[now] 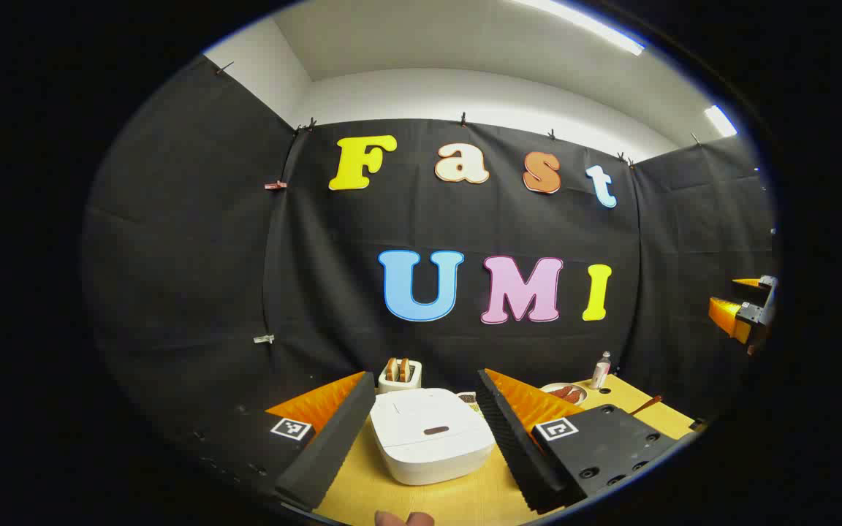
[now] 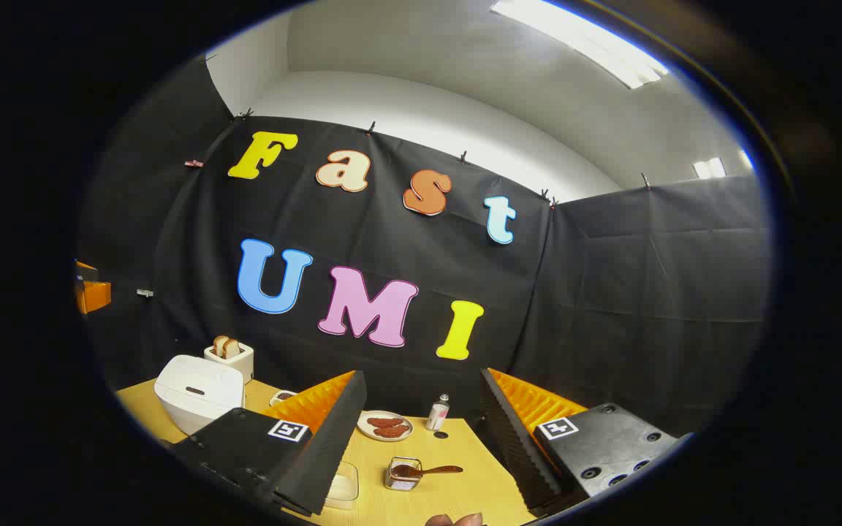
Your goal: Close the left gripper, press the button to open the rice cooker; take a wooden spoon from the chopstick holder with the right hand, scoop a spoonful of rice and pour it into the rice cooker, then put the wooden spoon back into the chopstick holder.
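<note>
The white rice cooker (image 1: 432,435) sits lid-down on the yellow table, seen between the fingers of my left gripper (image 1: 426,376), which is open, holds nothing and hangs above and in front of it. In the right gripper view the cooker (image 2: 198,391) stands far left. A small chopstick holder (image 2: 401,475) holds the wooden spoon (image 2: 437,470), whose handle leans right. My right gripper (image 2: 421,374) is open above it, apart from it. A clear container (image 2: 342,486) shows partly behind that gripper's left finger. The spoon handle (image 1: 647,404) also pokes out at the right of the left gripper view.
A toaster with bread (image 1: 399,372) stands behind the cooker. A plate of sausages (image 2: 386,425) and a small bottle (image 2: 437,413) sit near the back wall. A small dish (image 2: 282,397) lies beside the cooker. The right gripper (image 1: 746,314) hovers high at the right edge.
</note>
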`<action>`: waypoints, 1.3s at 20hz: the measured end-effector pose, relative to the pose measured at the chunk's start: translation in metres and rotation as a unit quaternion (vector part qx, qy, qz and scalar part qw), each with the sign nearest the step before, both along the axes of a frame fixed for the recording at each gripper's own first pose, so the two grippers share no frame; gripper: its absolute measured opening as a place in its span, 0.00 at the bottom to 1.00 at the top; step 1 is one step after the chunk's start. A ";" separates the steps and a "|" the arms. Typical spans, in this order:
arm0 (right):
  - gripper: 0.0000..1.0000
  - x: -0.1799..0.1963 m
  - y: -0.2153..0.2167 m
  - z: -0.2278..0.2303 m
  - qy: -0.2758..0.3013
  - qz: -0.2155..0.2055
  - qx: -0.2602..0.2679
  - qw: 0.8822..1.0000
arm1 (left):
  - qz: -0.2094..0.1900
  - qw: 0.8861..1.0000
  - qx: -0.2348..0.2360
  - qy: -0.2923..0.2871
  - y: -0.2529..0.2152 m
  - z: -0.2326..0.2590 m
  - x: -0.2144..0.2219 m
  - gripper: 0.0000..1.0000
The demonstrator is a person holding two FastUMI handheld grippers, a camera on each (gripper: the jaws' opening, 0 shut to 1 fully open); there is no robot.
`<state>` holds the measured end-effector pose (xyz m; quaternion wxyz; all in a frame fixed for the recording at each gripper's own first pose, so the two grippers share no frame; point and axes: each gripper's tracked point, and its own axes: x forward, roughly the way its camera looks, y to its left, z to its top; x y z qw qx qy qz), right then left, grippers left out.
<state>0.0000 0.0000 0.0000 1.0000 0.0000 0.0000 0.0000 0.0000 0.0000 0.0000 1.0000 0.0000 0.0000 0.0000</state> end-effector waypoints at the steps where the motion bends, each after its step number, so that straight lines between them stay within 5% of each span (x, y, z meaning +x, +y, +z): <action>1: 0.98 0.000 0.000 -0.001 0.001 0.000 -0.001 1.000 | 0.000 1.000 0.000 0.001 0.000 0.000 0.002 0.96; 24: 0.97 0.009 0.002 -0.005 0.003 -0.011 -0.017 1.000 | -0.029 1.000 -0.002 -0.011 -0.010 0.007 0.030 0.95; 26: 0.98 0.011 0.001 -0.006 0.005 -0.012 -0.019 1.000 | -0.039 0.999 -0.010 -0.012 -0.012 0.009 0.038 0.84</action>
